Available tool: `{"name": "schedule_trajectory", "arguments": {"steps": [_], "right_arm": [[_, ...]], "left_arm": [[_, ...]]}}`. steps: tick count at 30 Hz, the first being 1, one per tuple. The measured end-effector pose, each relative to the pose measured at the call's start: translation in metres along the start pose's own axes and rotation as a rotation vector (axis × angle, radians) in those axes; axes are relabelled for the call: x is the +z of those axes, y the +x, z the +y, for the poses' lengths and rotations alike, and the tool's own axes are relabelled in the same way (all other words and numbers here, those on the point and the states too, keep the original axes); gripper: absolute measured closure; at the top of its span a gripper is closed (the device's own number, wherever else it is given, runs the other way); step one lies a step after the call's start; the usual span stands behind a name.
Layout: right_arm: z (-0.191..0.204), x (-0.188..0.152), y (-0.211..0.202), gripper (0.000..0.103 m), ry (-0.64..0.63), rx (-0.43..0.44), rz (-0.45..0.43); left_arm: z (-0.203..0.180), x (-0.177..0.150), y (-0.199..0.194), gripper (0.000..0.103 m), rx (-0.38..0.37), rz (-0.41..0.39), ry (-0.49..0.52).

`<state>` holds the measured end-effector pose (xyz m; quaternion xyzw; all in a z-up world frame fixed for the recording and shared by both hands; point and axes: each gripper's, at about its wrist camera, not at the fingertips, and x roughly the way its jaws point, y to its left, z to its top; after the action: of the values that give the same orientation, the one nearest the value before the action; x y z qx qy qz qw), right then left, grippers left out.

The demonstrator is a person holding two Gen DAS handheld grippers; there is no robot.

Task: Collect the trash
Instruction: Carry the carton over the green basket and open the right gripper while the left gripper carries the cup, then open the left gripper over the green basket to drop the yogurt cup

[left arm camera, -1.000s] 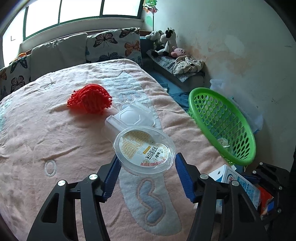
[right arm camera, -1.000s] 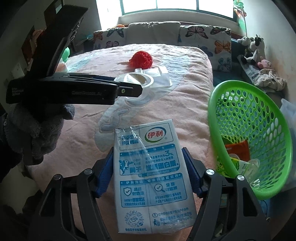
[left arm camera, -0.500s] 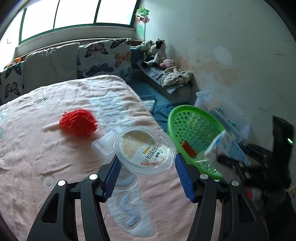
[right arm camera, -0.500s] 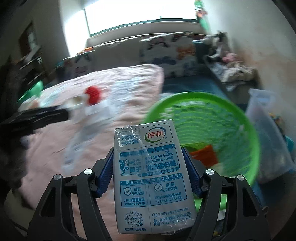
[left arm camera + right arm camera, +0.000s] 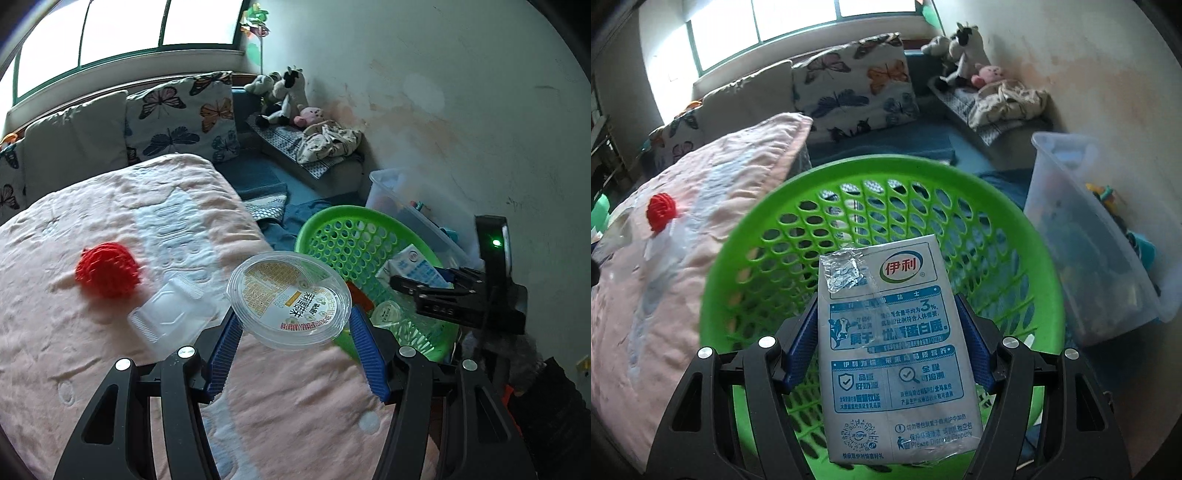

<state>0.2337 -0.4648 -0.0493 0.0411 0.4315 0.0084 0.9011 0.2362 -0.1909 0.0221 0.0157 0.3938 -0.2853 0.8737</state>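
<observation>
My right claw, clamped on the milk carton, has swung from the bed to over the green basket, ready to release. My left claw trails, gripping the clear lid.

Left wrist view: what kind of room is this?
Most likely a bedroom: a bed with a pink blanket, butterfly-print pillows below the window, and stuffed toys on a ledge along the wall.
</observation>
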Motion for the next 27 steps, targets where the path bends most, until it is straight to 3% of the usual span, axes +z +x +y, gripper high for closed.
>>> {"name": "schedule_trajectory", "arguments": {"steps": [5, 18, 27], "right_arm": [[-0.006, 0.001, 0.003, 0.023, 0.018, 0.007, -0.010], [-0.009, -0.020, -0.049, 0.023, -0.009, -0.031, -0.113], [-0.016, -0.035, -0.073, 0.023, 0.045, 0.005, -0.152]], "left_arm": [[-0.013, 0.006, 0.014, 0.045, -0.009, 0.019, 0.025], [-0.047, 0.013, 0.061, 0.045, -0.045, 0.093, 0.060], [-0.063, 0.011, 0.081, 0.045, -0.064, 0.133, 0.062]]}}
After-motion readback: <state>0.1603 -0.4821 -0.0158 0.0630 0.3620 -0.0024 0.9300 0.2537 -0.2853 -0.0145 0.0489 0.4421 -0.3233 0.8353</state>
